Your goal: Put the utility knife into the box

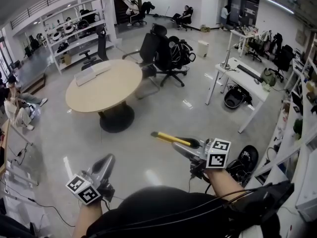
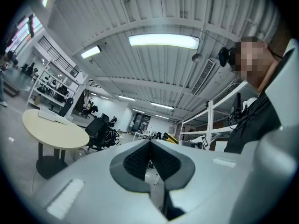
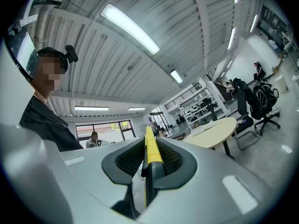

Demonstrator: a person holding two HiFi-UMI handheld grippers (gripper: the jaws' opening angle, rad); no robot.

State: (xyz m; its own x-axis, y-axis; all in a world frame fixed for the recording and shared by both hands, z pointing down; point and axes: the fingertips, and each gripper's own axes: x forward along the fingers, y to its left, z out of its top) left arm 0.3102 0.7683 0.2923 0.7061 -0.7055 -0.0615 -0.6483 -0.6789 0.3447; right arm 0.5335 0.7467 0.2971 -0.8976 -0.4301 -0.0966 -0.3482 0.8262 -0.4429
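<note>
Counted two grey hand-held grippers: found right gripper (image 3: pixel 150 147) pinching one yellow-and-black utility knife (image 1: pixel 171 138), carried over glossy grey floor (image 1: pixel 133 150); found left gripper (image 2: pixel 149 154) pressed together, empty. Could not identify flat white item (image 1: pixel 92 74) on one round beige table (image 1: pixel 106 93)

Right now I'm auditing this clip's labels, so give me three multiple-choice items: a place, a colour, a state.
1. Where is the utility knife? A) on the round table B) in the right gripper C) on the floor
2. What colour is its body? A) red B) yellow C) blue
3. The left gripper: how do its jaws stand? A) shut, nothing between B) wide apart C) clamped on a cup
Answers: 1B, that gripper's pads press on the knife; 2B, yellow in both views that show it; 3A, the pads meet on nothing.
</note>
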